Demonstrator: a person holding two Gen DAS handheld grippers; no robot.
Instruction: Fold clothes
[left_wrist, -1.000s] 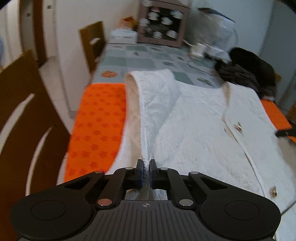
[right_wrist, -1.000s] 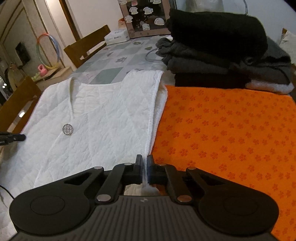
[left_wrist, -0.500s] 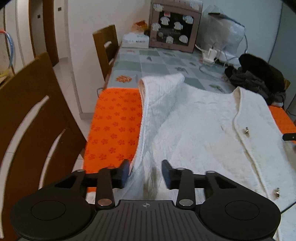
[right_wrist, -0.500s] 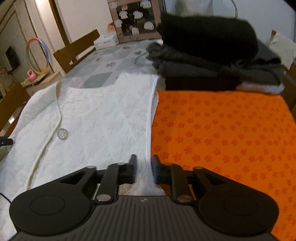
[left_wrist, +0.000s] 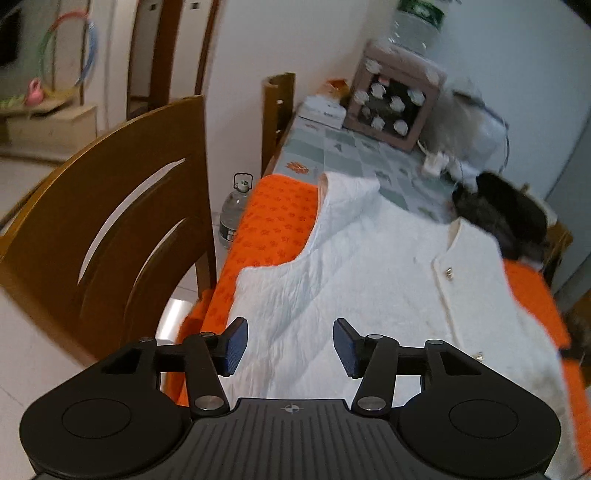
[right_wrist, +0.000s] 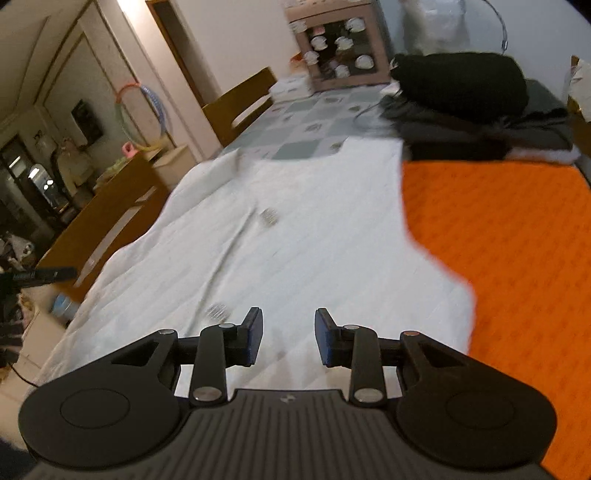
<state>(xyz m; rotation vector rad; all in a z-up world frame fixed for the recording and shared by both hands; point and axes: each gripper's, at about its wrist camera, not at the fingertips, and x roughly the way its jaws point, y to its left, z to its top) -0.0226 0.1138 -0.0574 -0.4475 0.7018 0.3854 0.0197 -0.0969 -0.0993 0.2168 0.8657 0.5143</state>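
Note:
A white quilted vest (left_wrist: 369, 280) with metal buttons lies flat, front up, on an orange mat (left_wrist: 273, 225) on the table. My left gripper (left_wrist: 290, 345) is open and empty, above the vest's near left hem. The vest also shows in the right wrist view (right_wrist: 295, 240), blurred by motion. My right gripper (right_wrist: 288, 339) is open and empty, over the vest's near right part, left of the bare orange mat (right_wrist: 517, 240).
A pile of dark folded clothes (right_wrist: 469, 99) lies at the far right of the table. A brown box (left_wrist: 395, 107) and white power strip (left_wrist: 436, 162) stand at the back. Wooden chairs (left_wrist: 110, 236) line the left side, with a water bottle (left_wrist: 234, 210) on the floor.
Both grippers were shut on the vest's lower edge, then opened and let it go. Both have pulled back and up from the vest, which now lies flat.

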